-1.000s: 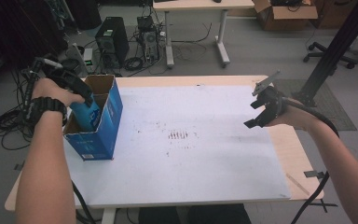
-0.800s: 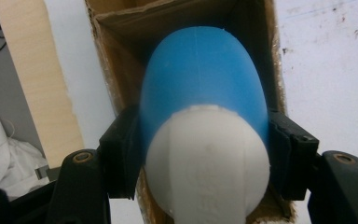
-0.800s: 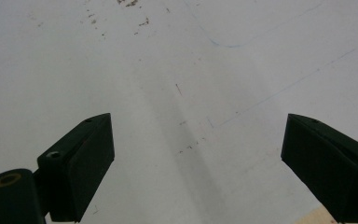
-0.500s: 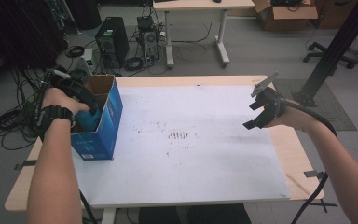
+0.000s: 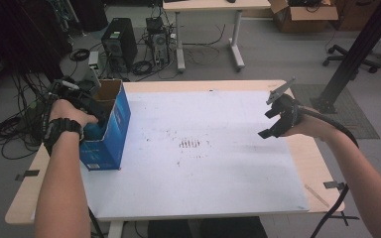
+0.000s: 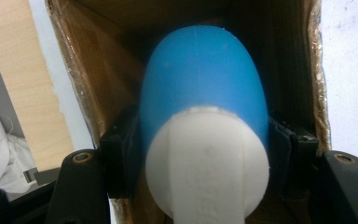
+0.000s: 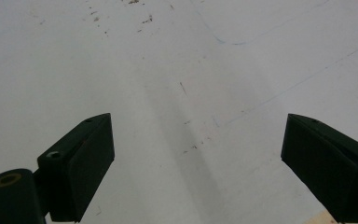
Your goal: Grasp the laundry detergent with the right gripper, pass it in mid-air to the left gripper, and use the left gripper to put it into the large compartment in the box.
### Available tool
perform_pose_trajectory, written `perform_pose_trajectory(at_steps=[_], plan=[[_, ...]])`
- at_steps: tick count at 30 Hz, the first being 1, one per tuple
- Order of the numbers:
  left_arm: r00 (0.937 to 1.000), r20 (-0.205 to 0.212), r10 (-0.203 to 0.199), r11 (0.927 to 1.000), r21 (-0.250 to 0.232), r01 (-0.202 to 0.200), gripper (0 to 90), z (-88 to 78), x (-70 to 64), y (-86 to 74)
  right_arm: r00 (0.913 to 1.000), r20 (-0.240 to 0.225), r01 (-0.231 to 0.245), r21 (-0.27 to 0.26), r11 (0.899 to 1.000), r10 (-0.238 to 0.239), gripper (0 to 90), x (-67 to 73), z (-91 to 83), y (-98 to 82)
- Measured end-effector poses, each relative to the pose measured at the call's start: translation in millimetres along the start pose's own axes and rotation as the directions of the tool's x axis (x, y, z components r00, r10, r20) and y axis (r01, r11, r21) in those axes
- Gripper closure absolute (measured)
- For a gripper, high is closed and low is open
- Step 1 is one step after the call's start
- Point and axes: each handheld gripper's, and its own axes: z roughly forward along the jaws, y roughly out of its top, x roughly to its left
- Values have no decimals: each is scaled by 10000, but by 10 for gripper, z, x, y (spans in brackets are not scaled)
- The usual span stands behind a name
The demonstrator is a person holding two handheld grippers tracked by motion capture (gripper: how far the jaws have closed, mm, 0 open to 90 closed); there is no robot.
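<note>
The blue bottle [image 6: 203, 79] with its white cap [image 6: 207, 163] is sitting inside the open blue box [image 5: 110, 130], which is standing at the left edge of the table [image 5: 322, 173], just beside the white sheet's [image 5: 203, 168] left border. In the left gripper view the brown cardboard walls are closing in on both sides of the bottle, leaving only narrow gaps around it, while the box mouth is staying open toward the camera. The left gripper [image 6: 203, 144] is clamping the bottle near its cap, both black pads pressing against its sides. In the high view the left hand [image 5: 67, 111] is reaching over the box's left rim with the forearm coming in from the near edge and the wrist bending down into the opening.

The right gripper [image 7: 196, 158] is hovering over the right side of the white sheet, its jaws standing wide apart with nothing between them. The right hand [image 5: 297, 124] is resting near the table's right edge, the forearm angling in from the near right corner. The wide middle of the sheet, bearing a few dark marks [image 5: 191, 144], is lying between the two hands.
</note>
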Motion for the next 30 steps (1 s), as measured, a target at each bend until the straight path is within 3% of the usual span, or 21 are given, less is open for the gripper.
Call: perform_pose_trajectory(at_steps=[15,22,30], plan=[[10000,44,-23,9999,-110,23,375,26,4,-51,10000,-65,67,-11,10000,-67,93,30,16,31],[9999,-59,132,9999,-35,-132,369,29,-38,-43,9999,-85,99,23,9999,-99,93,45,21,43],[9994,111,333,9994,49,-334,363,20,-52,-50,10000,-67,54,60,10000,-54,94,42,8,32]])
